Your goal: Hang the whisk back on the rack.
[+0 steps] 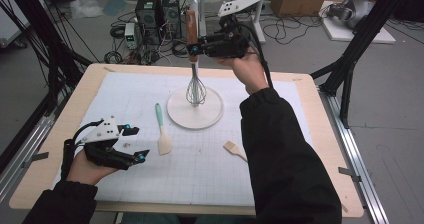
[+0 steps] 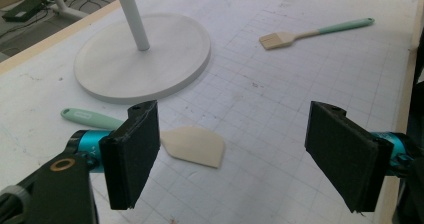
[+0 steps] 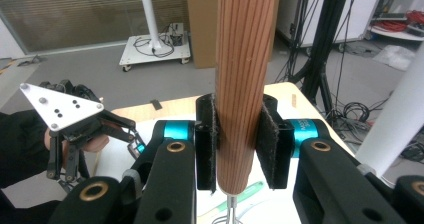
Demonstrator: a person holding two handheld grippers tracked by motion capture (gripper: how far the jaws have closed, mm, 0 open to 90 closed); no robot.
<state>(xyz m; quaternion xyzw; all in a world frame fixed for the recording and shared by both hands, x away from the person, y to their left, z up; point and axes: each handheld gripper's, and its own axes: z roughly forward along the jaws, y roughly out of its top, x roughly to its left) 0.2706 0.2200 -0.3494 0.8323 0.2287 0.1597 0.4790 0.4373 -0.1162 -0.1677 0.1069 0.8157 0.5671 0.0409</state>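
**Whisk clamped in right gripper, left gripper empty**

High view: right gripper (image 1: 194,49) grips the whisk (image 1: 194,64) by its round wooden handle, upright, wire balloon hanging over the white disc base of the stand (image 1: 210,116). The whisk sits just in front of the stand's white pole. Left gripper (image 1: 134,143) is low at the near left of the table (image 1: 30,184), jaws apart, nothing between them. Flat cream-bladed spatula with mint handle (image 1: 161,130) lies just beyond it on the white gridded mat (image 1: 200,174). Small brush (image 1: 234,149) lies well to the right.

Left gripper view: black foam-faced pads (image 2: 135,154) stand wide, released. Spatula blade (image 2: 195,145) lies on the mat between and beyond them, untouched. Brush with pale bristles and mint handle (image 2: 310,32) lies farther off. Matte base disc of the stand (image 2: 142,59) is at upper left.

Right gripper view: both pads (image 3: 206,144) are clenched on the ribbed, straight-grained handle (image 3: 245,79), metal stem just showing below. Left gripper's grey triangular plate (image 3: 57,106) is at left. Teal collar carries lettering, too small to read.
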